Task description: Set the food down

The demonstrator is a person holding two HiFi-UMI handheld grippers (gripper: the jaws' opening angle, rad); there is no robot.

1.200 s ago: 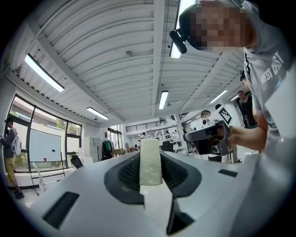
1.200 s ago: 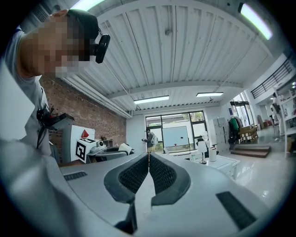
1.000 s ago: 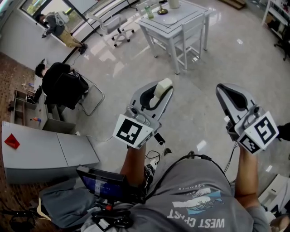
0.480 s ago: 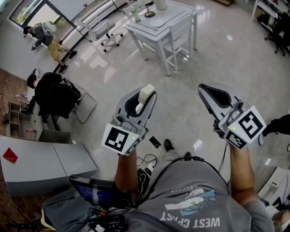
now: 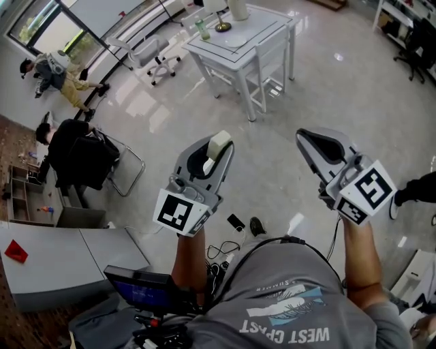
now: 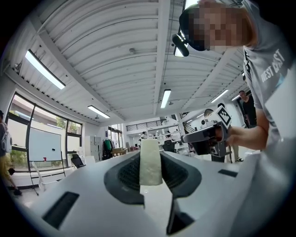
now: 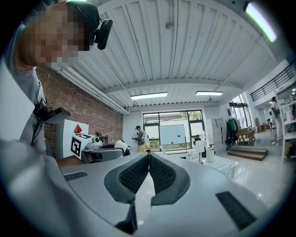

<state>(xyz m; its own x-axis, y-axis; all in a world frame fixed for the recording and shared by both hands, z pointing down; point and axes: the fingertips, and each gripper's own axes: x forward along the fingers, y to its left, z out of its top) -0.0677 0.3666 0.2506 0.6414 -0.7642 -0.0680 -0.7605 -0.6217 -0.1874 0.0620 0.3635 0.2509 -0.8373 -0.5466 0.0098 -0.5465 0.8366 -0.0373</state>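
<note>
Left gripper has its jaws clamped on the food, a pale cream slab standing upright between the ribbed pads. It's pinched across its thin faces and juts past the tips, a grip that I'd judge keeps it from tipping while it's carried. What it is exactly is hard to call from here, perhaps a slice of cake or cheese. Right gripper has its jaws together with nothing between them, riding alongside and well apart from the left pair, a free hand for now. Well beyond both sets of tips stands the white table, the likely landing spot. It carries a green bottle and a tall white object at its far side. A white chair is tucked in on the side nearest the jaws, so the approach probably has to go round or over it. Off left of the left jaws are an office chair and a seated person in black, with open floor between and the food not yet down
</note>
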